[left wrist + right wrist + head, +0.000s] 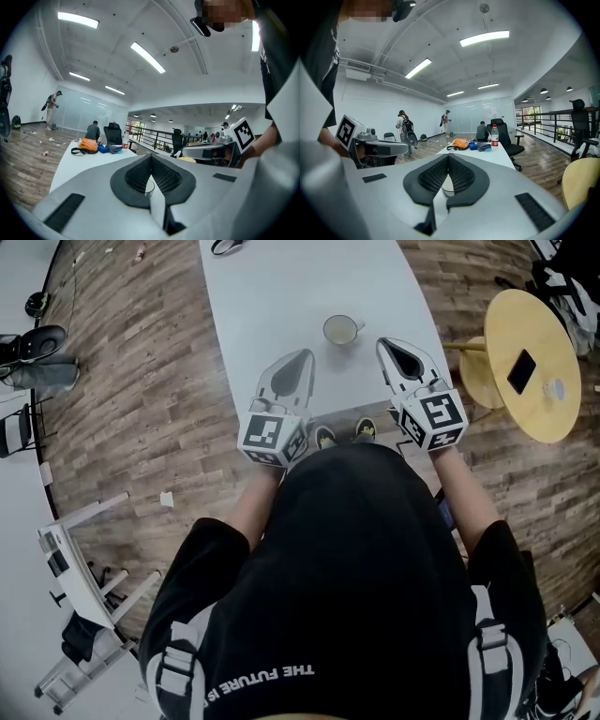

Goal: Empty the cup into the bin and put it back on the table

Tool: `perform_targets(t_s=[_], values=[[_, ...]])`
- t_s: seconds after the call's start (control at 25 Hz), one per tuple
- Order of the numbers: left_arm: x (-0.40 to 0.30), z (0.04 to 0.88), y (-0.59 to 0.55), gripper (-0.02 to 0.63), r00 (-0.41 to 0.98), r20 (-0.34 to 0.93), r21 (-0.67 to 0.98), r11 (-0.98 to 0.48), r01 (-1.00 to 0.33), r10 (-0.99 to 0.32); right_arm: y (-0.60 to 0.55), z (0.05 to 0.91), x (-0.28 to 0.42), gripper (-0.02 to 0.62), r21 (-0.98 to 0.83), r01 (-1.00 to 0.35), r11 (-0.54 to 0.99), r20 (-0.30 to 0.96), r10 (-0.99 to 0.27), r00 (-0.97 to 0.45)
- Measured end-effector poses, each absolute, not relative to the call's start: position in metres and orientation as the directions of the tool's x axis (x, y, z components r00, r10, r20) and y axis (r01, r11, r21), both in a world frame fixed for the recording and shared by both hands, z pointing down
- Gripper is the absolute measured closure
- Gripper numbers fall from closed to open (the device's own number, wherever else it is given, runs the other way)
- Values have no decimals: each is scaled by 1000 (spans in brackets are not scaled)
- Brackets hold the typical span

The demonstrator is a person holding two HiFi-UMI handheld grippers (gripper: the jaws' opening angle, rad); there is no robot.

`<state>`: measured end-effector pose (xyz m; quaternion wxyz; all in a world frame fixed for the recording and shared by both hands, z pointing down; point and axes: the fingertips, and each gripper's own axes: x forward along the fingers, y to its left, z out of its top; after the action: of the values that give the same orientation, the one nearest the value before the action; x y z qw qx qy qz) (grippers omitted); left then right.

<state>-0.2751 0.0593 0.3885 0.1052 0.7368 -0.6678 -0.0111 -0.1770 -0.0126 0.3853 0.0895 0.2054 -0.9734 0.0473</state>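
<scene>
I am holding both tools over the near end of the long white table (253,296), one on each side of the small pale ceramic cup (339,330). The cup is standing upright about midway between the table's left and right edges, its handle pointing toward the right edge. It is sitting just beyond my jaw tips and touching neither tool. I cannot tell what is inside it.

My left gripper (302,356) is resting closed, its black ribbed pads (136,176) pressing together with nothing between them. My right gripper (386,343) is closed too, its pads meeting on nothing, and a sliver of the cup's rim is showing past them.

At the table's far end an orange bag (460,143) is lying near the middle, and a clear water bottle (494,135) is standing by the right edge. Off the right edge, a round yellow wooden side table (553,418) is carrying a black phone (521,371).
</scene>
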Motion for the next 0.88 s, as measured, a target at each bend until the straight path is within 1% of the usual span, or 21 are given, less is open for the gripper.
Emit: perform_targets(t_s=[0.4, 0.88], values=[[-265, 388, 49, 584, 124, 125, 156, -104, -982, -984, -18, 388, -175, 580, -44, -386, 921, 198, -371, -907], [-262, 396, 43, 584, 137, 153, 177, -109, -978, -979, -21, 391, -177, 580, -34, -372, 928, 209, -357, -910]])
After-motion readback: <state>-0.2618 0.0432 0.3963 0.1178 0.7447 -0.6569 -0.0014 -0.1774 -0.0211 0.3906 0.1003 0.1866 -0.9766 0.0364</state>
